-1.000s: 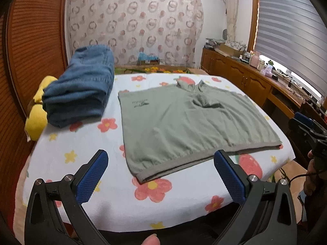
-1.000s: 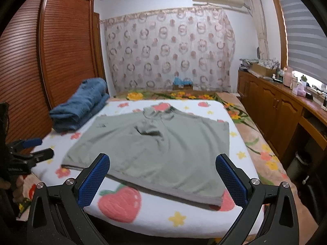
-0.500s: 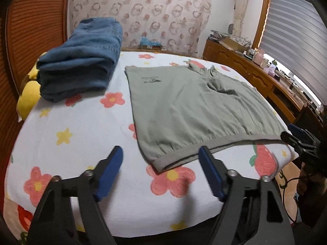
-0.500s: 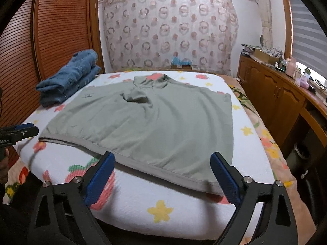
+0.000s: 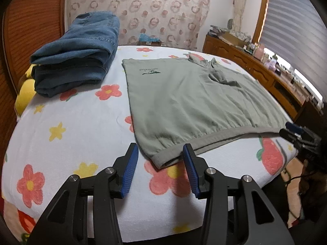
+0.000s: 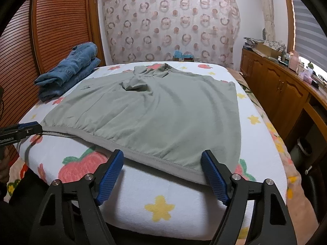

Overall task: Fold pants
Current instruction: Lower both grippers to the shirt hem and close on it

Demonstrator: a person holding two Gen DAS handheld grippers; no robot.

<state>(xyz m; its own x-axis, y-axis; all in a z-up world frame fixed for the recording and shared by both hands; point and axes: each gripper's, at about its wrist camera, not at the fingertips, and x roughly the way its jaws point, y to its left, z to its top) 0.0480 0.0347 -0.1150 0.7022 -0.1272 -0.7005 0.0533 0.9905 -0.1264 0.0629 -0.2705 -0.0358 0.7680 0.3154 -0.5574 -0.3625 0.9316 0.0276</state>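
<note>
A grey-green garment [image 5: 184, 102] lies spread flat on the flowered bed sheet [image 5: 81, 122], with its banded hem toward me. My left gripper [image 5: 160, 153] hovers at the hem's left corner, which sits between its blue pads. Its jaws are closing and the pads do not press on the cloth. My right gripper [image 6: 162, 157] stands at the right stretch of the hem [image 6: 163, 161], wider apart and also closing, with the pads clear of the cloth. Each gripper shows in the other's view: the right gripper [image 5: 294, 130] and the left gripper [image 6: 24, 129].
Folded blue jeans [image 5: 77, 51] lie at the far left on a yellow pillow [image 5: 24, 94]. A slatted wooden wardrobe [image 6: 51, 30] lines the left side. A wooden cabinet [image 6: 276, 85] with clutter on top runs along the right, and a patterned curtain [image 6: 169, 24] hangs behind.
Both grippers have come lower and nearer to the garment's hem. Their jaws have narrowed, the left much more than the right. The garment has not moved.
</note>
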